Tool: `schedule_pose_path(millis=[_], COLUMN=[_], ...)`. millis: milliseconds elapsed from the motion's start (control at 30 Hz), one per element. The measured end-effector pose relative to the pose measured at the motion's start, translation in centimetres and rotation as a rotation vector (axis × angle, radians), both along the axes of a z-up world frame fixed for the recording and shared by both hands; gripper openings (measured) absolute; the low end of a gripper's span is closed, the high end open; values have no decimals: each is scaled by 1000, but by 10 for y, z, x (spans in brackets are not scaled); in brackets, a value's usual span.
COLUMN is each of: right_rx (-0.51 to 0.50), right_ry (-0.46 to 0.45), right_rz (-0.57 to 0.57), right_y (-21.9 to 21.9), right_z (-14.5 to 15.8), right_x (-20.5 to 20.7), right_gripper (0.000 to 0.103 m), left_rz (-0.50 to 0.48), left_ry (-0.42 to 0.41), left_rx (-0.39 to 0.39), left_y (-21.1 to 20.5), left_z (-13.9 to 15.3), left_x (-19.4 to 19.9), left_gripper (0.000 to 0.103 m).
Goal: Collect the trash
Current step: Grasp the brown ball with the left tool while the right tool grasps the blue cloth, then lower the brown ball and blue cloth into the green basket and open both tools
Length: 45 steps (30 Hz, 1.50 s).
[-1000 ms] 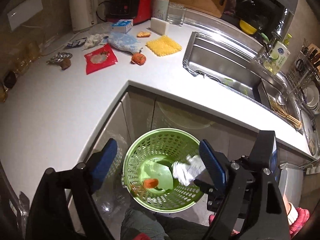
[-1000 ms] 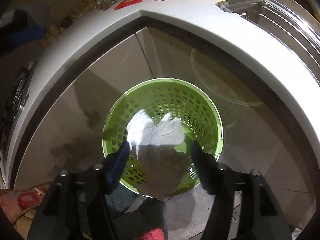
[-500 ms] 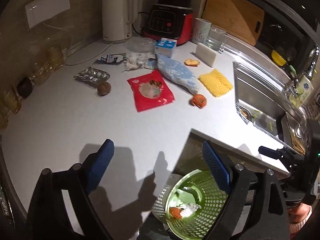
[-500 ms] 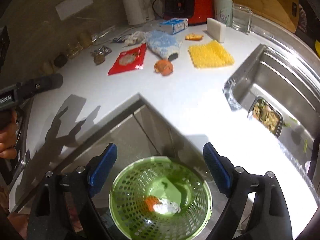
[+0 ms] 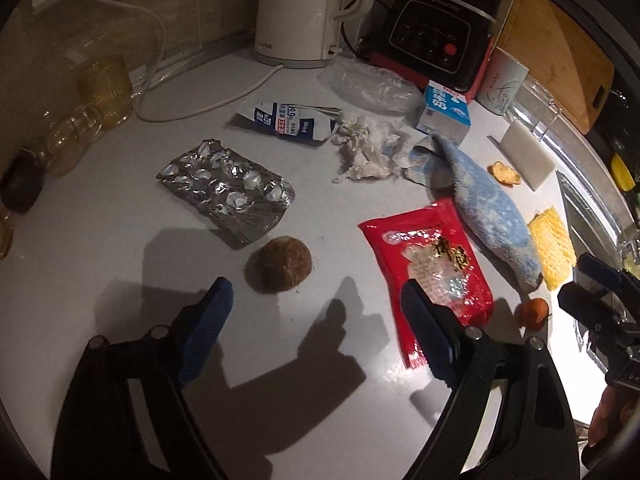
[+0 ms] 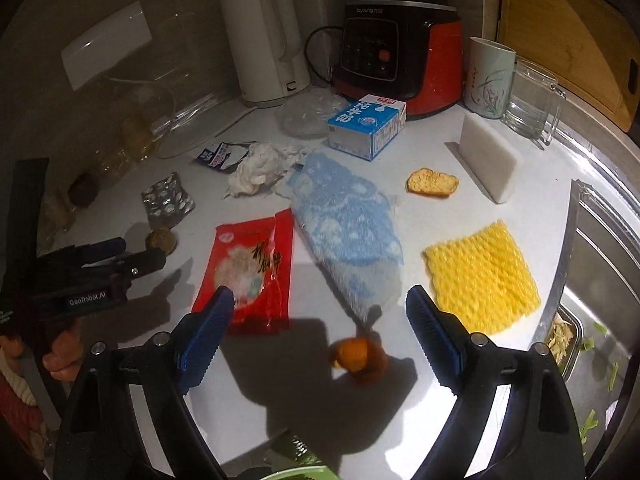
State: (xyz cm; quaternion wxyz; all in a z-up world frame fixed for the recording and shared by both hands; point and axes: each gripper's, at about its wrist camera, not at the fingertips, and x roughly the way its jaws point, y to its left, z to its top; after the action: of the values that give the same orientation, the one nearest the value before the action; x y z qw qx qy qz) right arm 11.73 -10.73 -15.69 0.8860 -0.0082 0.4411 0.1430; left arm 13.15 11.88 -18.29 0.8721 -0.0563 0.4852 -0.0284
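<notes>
Left tool (image 5: 316,320) wide open, empty; brown husk ball (image 5: 284,264) just above gap, lower centre. Right tool (image 6: 320,322) wide open, empty; orange peel (image 6: 358,356) between fingers, nearer.

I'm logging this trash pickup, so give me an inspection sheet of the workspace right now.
Surface: white counter, littered.
Job's things: red packet, foil blister pack, brown ball, crumpled tissue, orange peel, blue bag; green bin rim at the lower edge.
Clutter: milk carton, yellow cloth, sponge.
Grippers: left gripper and right gripper open, empty.
Cables: kettle cord.
Surroundings: kettle, blender, sink.
</notes>
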Motion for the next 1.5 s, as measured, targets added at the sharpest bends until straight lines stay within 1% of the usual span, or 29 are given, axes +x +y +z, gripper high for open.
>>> schedule_pose_path(millis=[33,67,133,167,200,233,267,300,367,467,533,600,667,700,733,767,800,833,867,933,1033,1167,1333,1500], right_rx=[-2,1,7,2,-3,-6,-7,-8,-10,-9,-19,-31,-41,-42,-44,-56,-75,-73,-48,-25,-6,29,37,27], right_ry=[5,11,21,25,30,34,39,44,51,72,84,102,121,129,139,139,131,139,152,142,94,28,-41,-41], right_rz=[-4,-9,-18,-21,-27,-31,-34,-37,-48,-64,-65,-60,-51,-46,-42,-42,-40,-32,-24,-29,-25,-28,-35,-59], right_y=[2,3,5,5,6,6,6,6,4,1,1,4,8,10,12,13,15,16,15,13,8,-8,-35,-67], right_z=[-2,-5,-9,-11,-14,-16,-18,-20,-23,-29,-32,-38,-44,-46,-49,-51,-50,-49,-48,-41,-21,12,51,65], right_x=[8,16,27,32,36,40,43,47,53,65,73,82,91,95,98,101,103,105,108,108,96,61,-12,-92], right_gripper=[87,87,87,87,87,87,87,87,87,87,82,81,75,70,61,56,40,19,11,8,8,8,8,8], left_rz=[-3,-8,-5,-3,-4,-2,-4,-6,-14,-13,-9,-8,-15,-18,-23,-29,-31,-33,-37,-40,-56,-104,-208,-310], left_ry=[6,21,40,47,58,38,35,33,28,20,13,3,-5,-10,-15,-20,-25,-30,-37,-50,-71,-95,-98,-53], left_rx=[-2,-5,-7,-6,-8,-1,3,1,-6,-22,-24,-24,-23,-22,-23,-24,-24,-26,-28,-35,-39,-41,-46,-61], left_y=[2,3,5,5,5,5,5,5,6,8,9,8,7,5,4,2,0,-1,-4,-7,-16,-38,-76,-119], left_z=[-4,-10,-19,-23,-27,-26,-27,-27,-28,-28,-26,-23,-18,-15,-12,-9,-6,-3,0,6,17,34,46,43], left_x=[4,10,17,19,22,22,23,24,25,25,22,19,15,13,11,9,7,4,2,-3,-14,-36,-79,-128], left_gripper=[77,70,65,59,56,55,50,43,35,35,35,35,35,35,35,35,35,35,35,35,35,35,35,35])
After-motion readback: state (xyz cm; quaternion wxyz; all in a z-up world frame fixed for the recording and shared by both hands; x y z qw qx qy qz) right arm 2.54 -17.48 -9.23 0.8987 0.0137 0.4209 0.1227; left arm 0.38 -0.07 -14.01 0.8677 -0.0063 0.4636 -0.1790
